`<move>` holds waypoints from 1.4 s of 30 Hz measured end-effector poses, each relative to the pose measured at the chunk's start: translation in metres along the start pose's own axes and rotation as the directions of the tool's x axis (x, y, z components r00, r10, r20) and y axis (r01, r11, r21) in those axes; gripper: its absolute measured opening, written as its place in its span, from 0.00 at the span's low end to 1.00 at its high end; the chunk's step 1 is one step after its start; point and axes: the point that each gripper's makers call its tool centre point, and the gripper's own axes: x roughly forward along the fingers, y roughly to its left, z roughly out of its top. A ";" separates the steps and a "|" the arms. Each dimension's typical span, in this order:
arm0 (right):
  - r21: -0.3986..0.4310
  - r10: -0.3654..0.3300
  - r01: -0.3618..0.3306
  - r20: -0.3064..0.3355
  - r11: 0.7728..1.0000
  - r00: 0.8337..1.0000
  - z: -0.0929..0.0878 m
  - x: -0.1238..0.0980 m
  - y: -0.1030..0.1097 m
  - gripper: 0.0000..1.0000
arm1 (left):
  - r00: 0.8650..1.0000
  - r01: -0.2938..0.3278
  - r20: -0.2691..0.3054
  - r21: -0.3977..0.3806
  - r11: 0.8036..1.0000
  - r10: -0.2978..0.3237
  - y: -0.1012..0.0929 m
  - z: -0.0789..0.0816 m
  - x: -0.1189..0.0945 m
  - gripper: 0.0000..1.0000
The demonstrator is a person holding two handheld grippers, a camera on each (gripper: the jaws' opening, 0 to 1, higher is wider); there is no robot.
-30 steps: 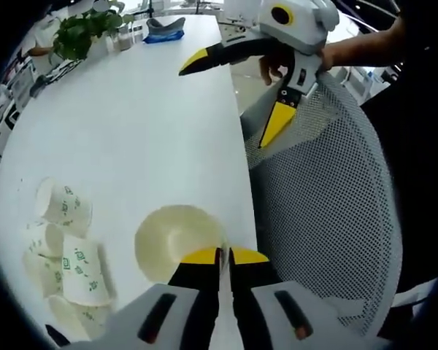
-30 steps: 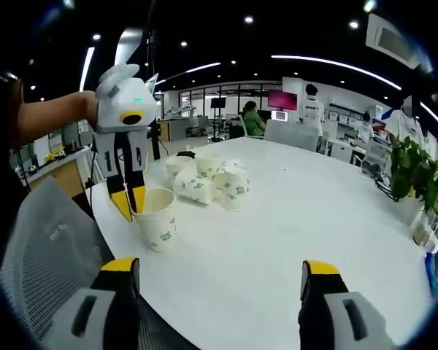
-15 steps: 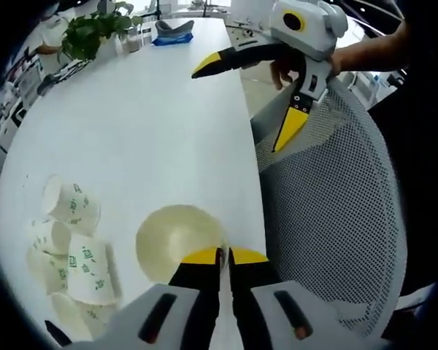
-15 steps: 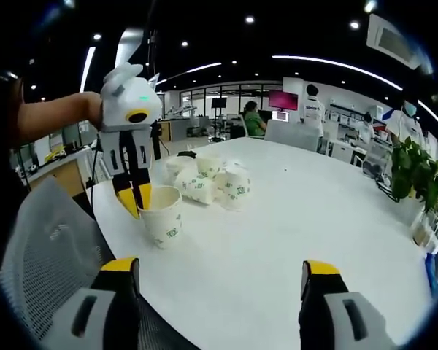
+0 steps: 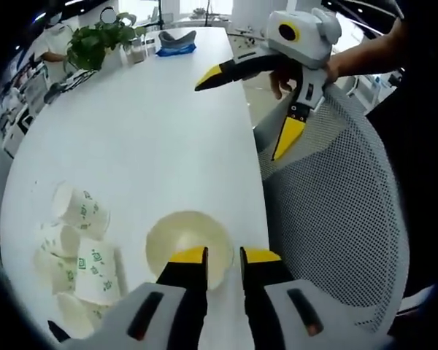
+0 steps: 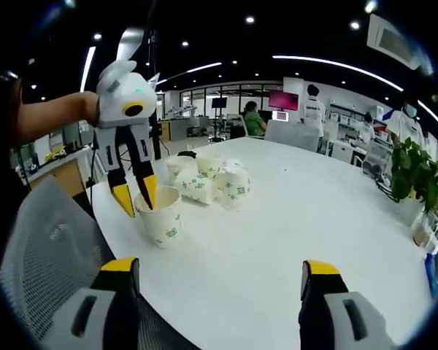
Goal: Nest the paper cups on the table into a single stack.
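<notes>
An upright white paper cup (image 5: 186, 244) with green print stands near the table's edge, and it is also in the right gripper view (image 6: 160, 215). My left gripper (image 5: 225, 257) is open, its jaws straddling the cup's near rim without pinching it; from the right gripper view the left gripper (image 6: 136, 198) has one tip outside the cup and one over its mouth. A pile of several tipped cups (image 5: 77, 248) lies beside it, further back in the right gripper view (image 6: 212, 179). My right gripper (image 6: 220, 268) is wide open and holds nothing, hovering at the table edge (image 5: 242, 115).
A grey mesh chair (image 5: 328, 219) stands against the white table's (image 5: 131, 138) edge. A potted plant (image 5: 95, 40) and a blue-grey object (image 5: 174, 40) sit at the far end. People stand in the office beyond the table.
My left gripper has opened and let go of the upright cup's rim. The cup stays standing in place. The right gripper stays open and nearly still.
</notes>
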 end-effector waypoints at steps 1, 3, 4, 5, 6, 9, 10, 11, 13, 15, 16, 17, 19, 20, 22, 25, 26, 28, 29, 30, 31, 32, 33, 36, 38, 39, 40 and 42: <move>0.000 0.000 0.000 0.000 1.000 1.000 0.000 0.000 0.000 0.92 | 1.000 -0.005 0.012 -0.005 1.000 0.005 0.001 0.001 -0.001 0.19; 0.001 0.000 0.000 0.000 1.000 1.000 0.000 0.000 0.000 0.92 | 0.999 -0.012 0.046 -0.020 1.000 0.013 0.002 0.004 -0.005 0.21; 0.001 0.001 -0.001 0.000 1.000 1.000 0.000 0.000 0.000 0.92 | 0.998 -0.013 0.058 -0.027 1.000 0.014 0.002 0.005 -0.007 0.23; 0.001 0.000 0.000 0.000 1.000 1.000 0.000 0.000 0.000 0.92 | 0.996 -0.019 0.085 -0.037 0.999 0.022 0.003 0.009 -0.010 0.25; 0.000 0.000 0.000 0.000 1.000 1.000 0.000 0.000 -0.001 0.92 | 0.994 -0.021 0.104 -0.042 0.999 0.025 0.003 0.011 -0.013 0.26; 0.002 0.000 0.000 0.003 1.000 1.000 0.000 0.000 -0.001 0.93 | 0.989 -0.032 0.145 -0.055 0.998 0.040 0.006 0.014 -0.020 0.27; 0.002 0.001 -0.001 0.003 1.000 1.000 0.000 0.000 -0.001 0.93 | 0.987 -0.037 0.153 -0.061 0.997 0.046 0.007 0.014 -0.022 0.28; 0.002 0.001 -0.001 0.004 1.000 1.000 0.000 0.000 -0.001 0.93 | 0.983 -0.045 0.174 -0.073 0.996 0.057 0.009 0.014 -0.026 0.28; 0.003 0.003 -0.003 0.009 1.000 1.000 0.001 0.000 -0.001 0.93 | 0.978 -0.055 0.196 -0.087 0.995 0.072 0.014 0.013 -0.030 0.30; 0.006 0.004 -0.004 0.014 1.000 1.000 0.002 0.000 0.000 0.94 | 0.969 -0.073 0.229 -0.110 0.991 0.097 0.019 0.013 -0.038 0.32; 0.006 0.003 -0.003 0.020 1.000 1.000 0.003 0.000 0.000 0.95 | 0.963 -0.081 0.245 -0.129 0.988 0.111 0.024 0.011 -0.041 0.34; 0.007 0.003 -0.003 0.023 1.000 1.000 0.004 0.000 0.000 0.95 | 0.959 -0.091 0.255 -0.139 0.986 0.125 0.028 0.009 -0.044 0.35; 0.010 0.002 -0.002 0.028 1.000 1.000 0.005 -0.001 0.000 0.96 | 0.947 -0.126 0.274 -0.162 0.979 0.167 0.036 0.008 -0.051 0.37; 0.009 0.000 0.000 0.031 1.000 1.000 0.006 -0.001 -0.001 0.97 | 0.945 -0.135 0.274 -0.166 0.977 0.177 0.037 0.007 -0.053 0.38; 0.011 -0.001 0.000 0.038 1.000 0.999 0.007 -0.001 -0.001 0.99 | 0.939 -0.153 0.279 -0.190 0.970 0.203 0.043 0.003 -0.057 0.40; 0.012 0.000 -0.001 0.043 1.000 0.999 0.008 -0.001 -0.001 1.00 | 0.923 -0.187 0.291 -0.231 0.955 0.252 0.054 -0.003 -0.066 0.42; 0.013 0.000 -0.001 0.047 1.000 0.999 0.009 -0.002 0.000 1.00 | 0.918 -0.197 0.294 -0.242 0.950 0.266 0.058 -0.006 -0.069 0.43; 0.013 -0.001 0.000 0.047 1.000 0.999 0.009 -0.002 0.000 1.00 | 0.903 -0.218 0.309 -0.273 0.937 0.300 0.065 -0.008 -0.075 0.44; 0.014 0.001 -0.002 0.046 1.000 0.999 0.009 -0.002 0.000 1.00 | 0.895 -0.224 0.316 -0.293 0.930 0.315 0.070 -0.010 -0.079 0.44; 0.012 0.002 -0.003 0.045 1.000 0.999 0.009 -0.001 0.000 1.00 | 0.889 -0.233 0.318 -0.306 0.923 0.330 0.075 -0.014 -0.081 0.44; 0.011 0.002 -0.003 0.045 1.000 0.999 0.009 -0.001 0.000 1.00 | 0.883 -0.240 0.321 -0.318 0.917 0.343 0.079 -0.016 -0.083 0.44; 0.011 0.003 -0.003 0.044 1.000 0.999 0.008 -0.001 0.000 1.00 | 0.876 -0.249 0.323 -0.335 0.909 0.359 0.085 -0.022 -0.087 0.45; 0.012 0.003 -0.003 0.043 1.000 0.999 0.008 -0.001 0.000 1.00 | 0.874 -0.252 0.322 -0.339 0.907 0.363 0.086 -0.023 -0.087 0.45; 0.012 0.001 -0.002 0.044 1.000 0.999 0.008 -0.001 0.000 1.00 | 0.867 -0.274 0.310 -0.355 0.894 0.390 0.089 -0.027 -0.088 0.45; 0.011 0.000 0.000 0.041 1.000 0.999 0.008 -0.001 0.000 1.00 | 0.858 -0.290 0.302 -0.380 0.878 0.414 0.101 -0.038 -0.093 0.45; 0.010 -0.001 0.001 0.041 1.000 0.999 0.008 -0.001 0.000 1.00 | 0.857 -0.296 0.298 -0.383 0.875 0.420 0.103 -0.039 -0.093 0.44; 0.010 -0.002 0.002 0.043 1.000 0.999 0.008 -0.001 -0.001 1.00 | 0.857 -0.303 0.291 -0.384 0.872 0.426 0.106 -0.043 -0.093 0.44; 0.012 -0.003 0.003 0.042 1.000 0.999 0.007 -0.001 -0.001 1.00 | 0.857 -0.311 0.283 -0.383 0.870 0.431 0.110 -0.048 -0.092 0.42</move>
